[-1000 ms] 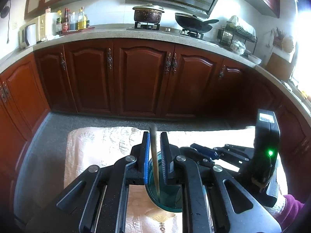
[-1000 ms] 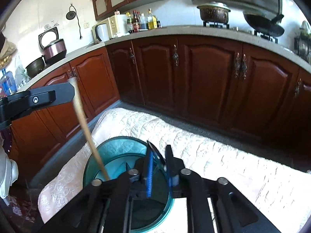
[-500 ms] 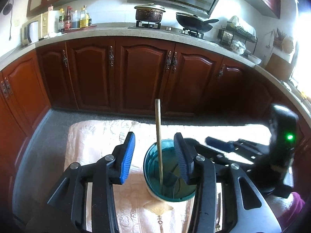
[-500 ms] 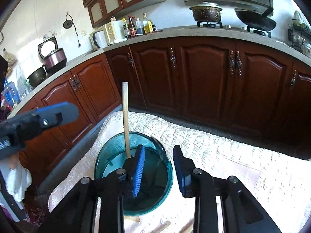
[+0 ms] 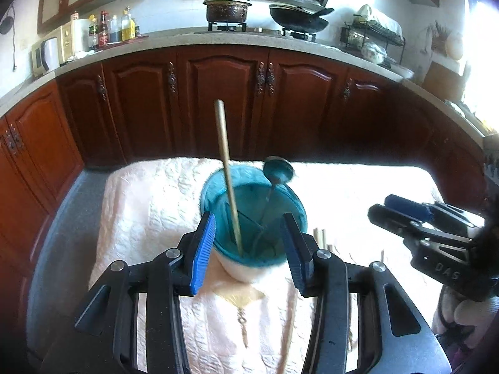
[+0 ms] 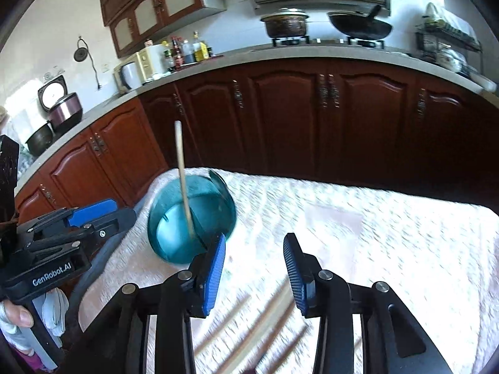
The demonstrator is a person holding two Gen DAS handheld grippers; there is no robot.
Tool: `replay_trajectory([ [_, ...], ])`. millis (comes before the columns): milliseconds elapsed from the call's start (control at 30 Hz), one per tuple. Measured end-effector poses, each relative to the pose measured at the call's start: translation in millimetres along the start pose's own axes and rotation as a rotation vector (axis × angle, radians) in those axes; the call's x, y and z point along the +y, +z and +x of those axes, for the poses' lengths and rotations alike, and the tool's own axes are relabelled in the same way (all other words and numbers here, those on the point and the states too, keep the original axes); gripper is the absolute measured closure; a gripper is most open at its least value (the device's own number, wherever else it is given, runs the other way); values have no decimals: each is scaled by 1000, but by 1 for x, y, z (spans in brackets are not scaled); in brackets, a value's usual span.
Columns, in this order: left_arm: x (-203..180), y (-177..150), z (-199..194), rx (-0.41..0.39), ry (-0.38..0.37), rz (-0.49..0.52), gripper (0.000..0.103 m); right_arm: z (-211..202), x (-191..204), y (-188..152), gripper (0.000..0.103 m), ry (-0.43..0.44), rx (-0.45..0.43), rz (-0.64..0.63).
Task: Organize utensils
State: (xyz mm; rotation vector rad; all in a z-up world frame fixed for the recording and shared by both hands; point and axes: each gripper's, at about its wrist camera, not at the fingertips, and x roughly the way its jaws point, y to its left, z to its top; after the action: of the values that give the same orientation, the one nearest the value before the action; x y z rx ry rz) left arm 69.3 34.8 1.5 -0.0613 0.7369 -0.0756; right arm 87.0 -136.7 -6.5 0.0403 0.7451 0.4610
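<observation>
A teal translucent holder (image 5: 252,215) stands on the cream cloth; it also shows in the right wrist view (image 6: 190,218). A wooden chopstick (image 5: 227,174) stands in it, leaning a little; it shows in the right wrist view too (image 6: 184,184). A metal spoon (image 5: 276,174) stands in the holder, bowl end up. My left gripper (image 5: 248,249) is open and empty, its jaws either side of the holder's near wall. My right gripper (image 6: 254,268) is open and empty, to the right of the holder. Several chopsticks (image 6: 249,327) lie on the cloth below it, blurred.
The cloth-covered table (image 5: 149,205) ends at a grey floor strip on the left. Dark wooden cabinets (image 5: 218,93) run behind. More chopstick ends (image 5: 321,237) lie right of the holder. The right gripper shows at the right in the left wrist view (image 5: 405,215).
My left gripper opened and let go of the chopstick, which now stands in the holder. Both grippers opened wide and drew back; the right one moved to the right.
</observation>
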Motion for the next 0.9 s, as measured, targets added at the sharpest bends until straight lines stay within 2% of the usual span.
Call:
replay_trajectory([
  [233, -4, -24, -5, 44, -60, -17, 57, -35, -14, -31, 62, -52, 23, 12],
  [433, -8, -48, -5, 90, -85, -2, 57, -48, -34, -58, 62, -87, 56, 41],
  [700, -19, -72, 6, 154, -112, 14, 57, -33, -65, -112, 62, -83, 174, 152],
  [833, -23, -79, 16, 185, -119, 18, 57, -22, -76, -133, 62, -48, 230, 193],
  [900, -25, -82, 22, 195, -117, 27, 57, -16, -78, -140, 68, -28, 249, 205],
])
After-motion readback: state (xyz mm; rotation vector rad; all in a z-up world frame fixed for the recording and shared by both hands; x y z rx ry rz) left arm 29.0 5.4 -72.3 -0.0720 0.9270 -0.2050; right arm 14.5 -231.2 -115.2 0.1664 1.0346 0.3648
